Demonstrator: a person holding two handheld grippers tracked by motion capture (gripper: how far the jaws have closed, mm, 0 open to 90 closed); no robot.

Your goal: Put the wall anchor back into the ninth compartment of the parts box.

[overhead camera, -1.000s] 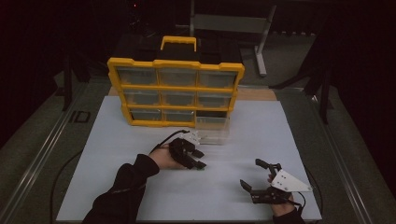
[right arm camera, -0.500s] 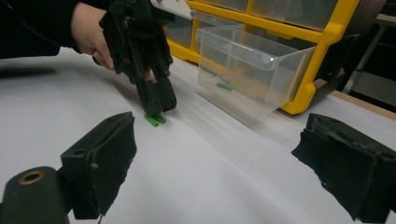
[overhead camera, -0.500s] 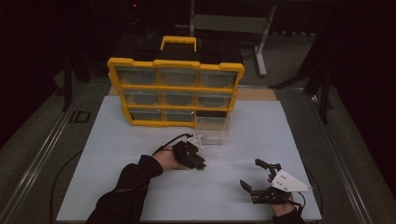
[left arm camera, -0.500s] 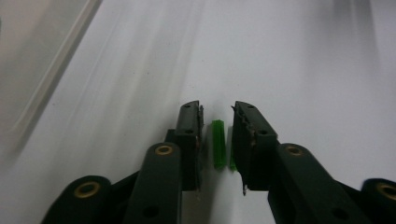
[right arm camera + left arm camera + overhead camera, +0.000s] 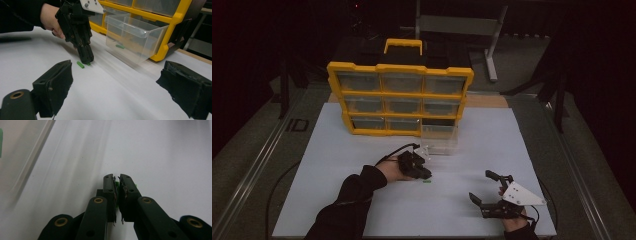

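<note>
The left tongs (image 5: 424, 174), tips down on the white desk (image 5: 337, 150) just near of the pulled-out clear drawer (image 5: 135, 37) of the yellow organizer (image 5: 399, 95), have just been closing and now stand all but shut, a green edge showing at their tips; whether that piece is truly pinched cannot be told. A second green peg (image 5: 80, 64) lies loose just beside them, and one more lies in the drawer. Step judged: picking pegs for the drawer; next, a lift that tests the hold, while the right tongs (image 5: 488, 192) rest wide open and empty at the near right
</note>
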